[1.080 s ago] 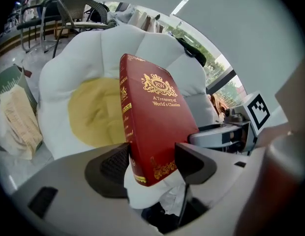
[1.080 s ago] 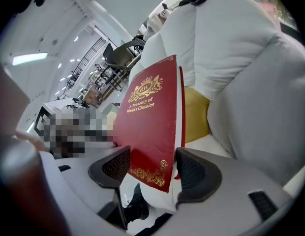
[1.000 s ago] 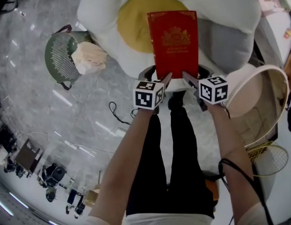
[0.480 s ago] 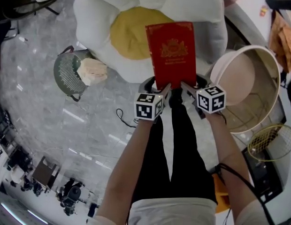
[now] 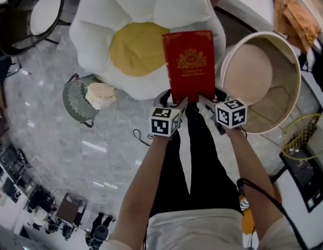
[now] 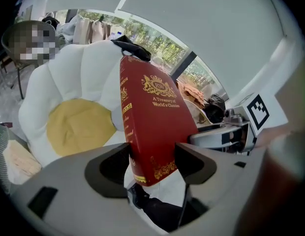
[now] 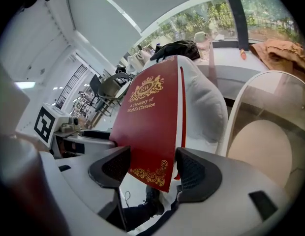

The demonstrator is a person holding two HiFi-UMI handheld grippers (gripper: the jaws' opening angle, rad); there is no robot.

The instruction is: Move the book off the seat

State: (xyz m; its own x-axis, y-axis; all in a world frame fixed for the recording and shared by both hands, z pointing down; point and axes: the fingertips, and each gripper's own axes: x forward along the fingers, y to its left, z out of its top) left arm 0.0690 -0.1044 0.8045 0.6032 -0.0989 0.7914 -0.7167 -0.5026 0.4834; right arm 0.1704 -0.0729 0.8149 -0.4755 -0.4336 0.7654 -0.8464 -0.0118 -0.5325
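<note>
In the head view, the red book [image 5: 189, 64] hangs by its near edge between the left gripper [image 5: 181, 100] and the right gripper [image 5: 205, 99], exactly as a second ago. What has shifted is the ground below: the flower-shaped seat [image 5: 94, 27] has slid off to the left, and the round beige tub [image 5: 276, 105] on the right has come almost wholly into sight, so the book now stands over the seat's right edge, not its yellow middle. The green basket [image 5: 75, 98] lies well apart at the left. In the left gripper view, the jaws are clamped on the book's near corner at the spine side, with the book tilted up and clear of the cushion far behind it. In the right gripper view, the jaws pinch the cover's other near corner, with the tub just to the right. The book looks already lifted free; what remains, I judge, is carrying it rightward and setting it down.
</note>
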